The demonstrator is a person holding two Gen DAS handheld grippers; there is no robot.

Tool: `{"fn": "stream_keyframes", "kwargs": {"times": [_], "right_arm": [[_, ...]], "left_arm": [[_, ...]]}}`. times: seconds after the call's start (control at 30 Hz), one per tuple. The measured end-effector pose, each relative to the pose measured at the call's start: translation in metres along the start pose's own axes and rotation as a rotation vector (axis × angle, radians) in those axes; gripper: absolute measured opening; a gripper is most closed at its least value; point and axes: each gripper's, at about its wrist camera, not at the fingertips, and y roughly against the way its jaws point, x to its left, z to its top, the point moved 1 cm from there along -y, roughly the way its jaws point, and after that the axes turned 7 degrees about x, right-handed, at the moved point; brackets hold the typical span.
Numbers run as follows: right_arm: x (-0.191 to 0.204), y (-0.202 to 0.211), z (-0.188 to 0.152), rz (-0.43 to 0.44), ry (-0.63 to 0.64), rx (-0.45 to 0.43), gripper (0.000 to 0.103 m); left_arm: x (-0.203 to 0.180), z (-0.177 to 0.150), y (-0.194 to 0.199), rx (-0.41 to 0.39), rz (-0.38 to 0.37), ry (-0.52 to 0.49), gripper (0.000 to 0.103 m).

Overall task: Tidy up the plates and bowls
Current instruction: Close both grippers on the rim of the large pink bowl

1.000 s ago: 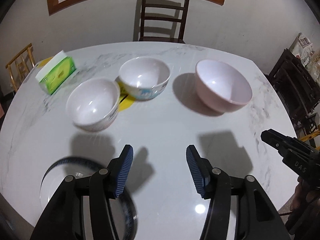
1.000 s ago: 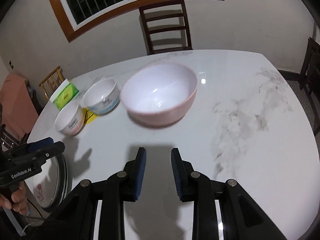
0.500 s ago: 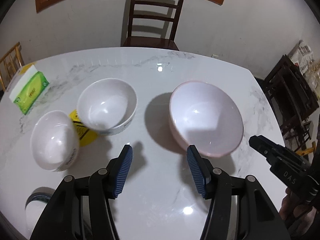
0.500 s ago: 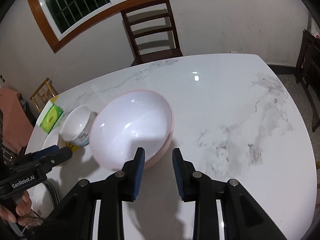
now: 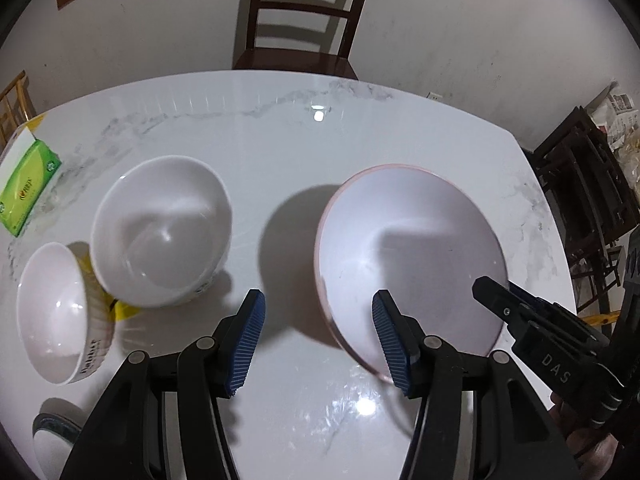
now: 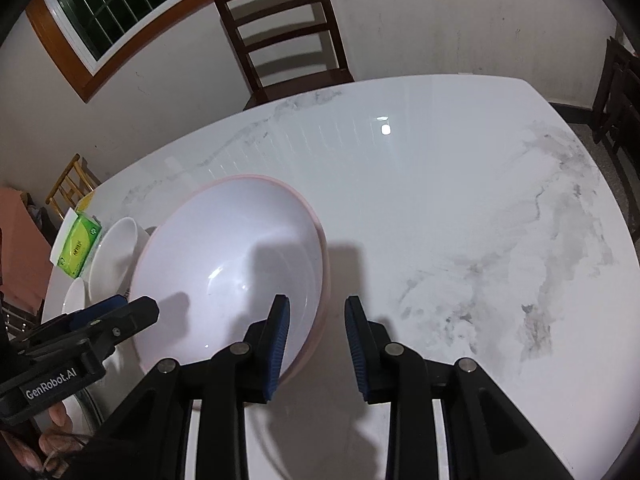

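Observation:
A large pink bowl [image 5: 408, 248] stands on the white marble table [image 5: 280, 152]; it also shows in the right wrist view [image 6: 228, 260]. My left gripper [image 5: 316, 340] is open, its right finger over the bowl's near left rim. My right gripper [image 6: 316, 344] is open, its jaws either side of the bowl's right rim. A white bowl [image 5: 160, 232] and a smaller white bowl [image 5: 60, 312] stand to the left. A dark-rimmed plate [image 5: 52, 440] lies at the near left edge.
A green tissue box [image 5: 26, 188] lies at the table's far left. A dark wooden chair [image 5: 300, 20] stands behind the table. More dark chairs [image 5: 588, 200] stand to the right. A yellow sticker [image 5: 120, 308] lies under the white bowls.
Both grippers have moved forward to the pink bowl. The right gripper's jaws now stand either side of its right rim. Both stay open.

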Motion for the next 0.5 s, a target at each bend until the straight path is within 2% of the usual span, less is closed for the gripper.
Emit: {"fn": "stream_keyframes", "kwargs": {"times": [0.07,0.23,0.33,0.43,0.5], "right_arm": [[0.000,-0.005,0.001,-0.007,-0.003,0.006,0.029],[-0.001,-0.012,0.000,0.004,-0.021,0.018,0.029],[-0.001,-0.014,-0.002,0.009,-0.028,0.027,0.029],[0.002,-0.014,-0.004,0.022,-0.027,0.030,0.022],[0.006,-0.011,-0.006,0.001,-0.020,0.028,0.021]], "left_arm": [[0.000,0.002,-0.007,0.010,0.001,0.003,0.048],[0.004,0.002,-0.018,0.044,-0.037,0.030,0.029],[0.004,0.001,-0.021,0.048,-0.056,0.026,0.025],[0.003,-0.002,-0.018,0.050,-0.075,0.011,0.017],[0.002,-0.004,-0.016,0.049,-0.069,0.002,0.017]]}}
